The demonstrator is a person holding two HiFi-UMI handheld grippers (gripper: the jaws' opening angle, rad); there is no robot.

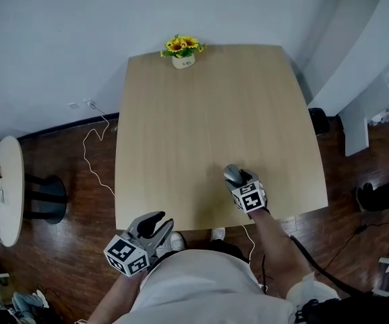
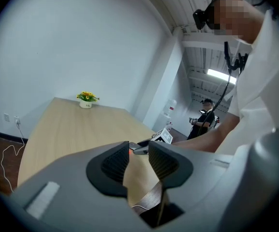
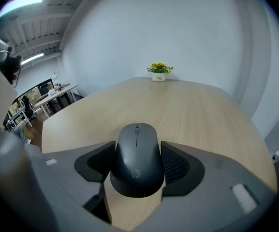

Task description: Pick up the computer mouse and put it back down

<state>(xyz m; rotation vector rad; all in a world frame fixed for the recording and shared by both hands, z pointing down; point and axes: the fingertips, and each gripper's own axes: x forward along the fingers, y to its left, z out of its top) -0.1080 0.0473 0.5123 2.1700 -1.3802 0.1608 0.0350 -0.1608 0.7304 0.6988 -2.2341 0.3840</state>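
gripping the computer mouse (image 3: 137,158)
my right hand-held gripper (image 1: 238,179) is pinching it at 5 o'clock on the tabletop (image 1: 201,113); i'm planning a level lift. left hand-held gripper (image 1: 162,221) is idling, barely parted, empty.

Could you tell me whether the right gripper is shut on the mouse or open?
Shut: the right gripper has both jaws pressed against the sides of the mouse, which fills the gap between them.

Table (image 1: 181,133): flowerpot (image 1: 183,61) stood at its 12 o'clock edge; right gripper (image 1: 238,177) held mouse (image 1: 232,173) at 5 o'clock; left gripper (image 1: 161,221) hung off 7 o'clock edge.
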